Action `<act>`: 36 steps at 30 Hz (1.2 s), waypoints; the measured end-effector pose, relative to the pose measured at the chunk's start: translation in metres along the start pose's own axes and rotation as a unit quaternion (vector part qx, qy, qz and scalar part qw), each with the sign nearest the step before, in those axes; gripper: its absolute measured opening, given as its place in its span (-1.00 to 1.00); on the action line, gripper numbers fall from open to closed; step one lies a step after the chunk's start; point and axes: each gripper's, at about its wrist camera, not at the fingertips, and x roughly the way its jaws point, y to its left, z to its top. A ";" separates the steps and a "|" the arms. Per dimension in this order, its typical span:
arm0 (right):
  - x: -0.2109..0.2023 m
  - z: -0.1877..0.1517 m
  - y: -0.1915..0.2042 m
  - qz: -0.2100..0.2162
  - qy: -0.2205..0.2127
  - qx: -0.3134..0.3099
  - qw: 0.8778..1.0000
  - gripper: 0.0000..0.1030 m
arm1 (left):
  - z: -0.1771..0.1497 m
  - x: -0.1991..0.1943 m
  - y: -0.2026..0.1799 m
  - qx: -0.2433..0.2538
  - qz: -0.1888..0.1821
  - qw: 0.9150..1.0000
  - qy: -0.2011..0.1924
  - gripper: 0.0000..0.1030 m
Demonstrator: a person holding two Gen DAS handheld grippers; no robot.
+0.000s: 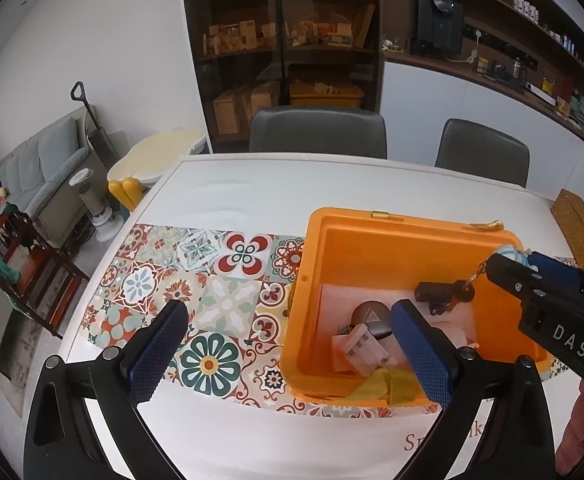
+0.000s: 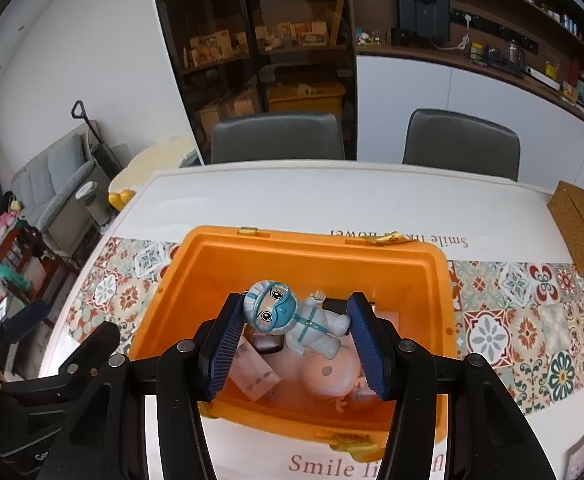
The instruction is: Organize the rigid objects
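a: right gripper (image 2: 296, 328)?
b: jaws clamped on a toy figure (image 2: 292, 320) in white suit and blue goggles, hanging over the open orange bin (image 2: 436, 280). seen from the left wrist, keys (image 1: 448, 294) dangling from the figure on a ring, above the bin's inside.

a: left gripper (image 1: 292, 328)?
b: jaws wide apart, nothing between. one finger (image 1: 152, 344) over the patterned runner (image 1: 212, 280), the other over the bin's near left part.

a: inside the bin?
b: pink sheet on the floor, a dark round piece (image 1: 372, 316), a pale printed packet (image 1: 360, 350), a yellow scrap (image 1: 384, 386) at the near wall. also a pale doll-like shape (image 2: 332, 376) under the figure in the right wrist view.

a: bin's place?
b: sitting on the white worktop (image 1: 252, 192), partly on the runner. woven brown box (image 2: 580, 228) well apart at the far right edge; two grey chairs (image 1: 318, 130) behind the worktop.
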 end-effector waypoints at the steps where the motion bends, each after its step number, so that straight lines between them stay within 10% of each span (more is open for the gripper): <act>1: 0.005 0.001 0.000 -0.001 0.007 0.001 1.000 0.04 | 0.000 0.002 0.000 0.001 0.001 1.000 0.001 1.00; 18: 0.067 -0.011 -0.010 -0.017 0.095 0.020 0.995 0.06 | -0.006 0.038 0.006 -0.004 0.021 0.999 0.038 1.00; 21: 0.064 -0.013 -0.009 -0.024 0.094 0.020 0.995 0.40 | -0.008 0.036 0.006 -0.004 0.021 0.999 0.038 1.00; 36: -0.005 -0.028 -0.013 -0.060 0.046 0.036 0.997 0.84 | -0.021 -0.005 0.010 -0.003 -0.006 1.000 0.019 1.00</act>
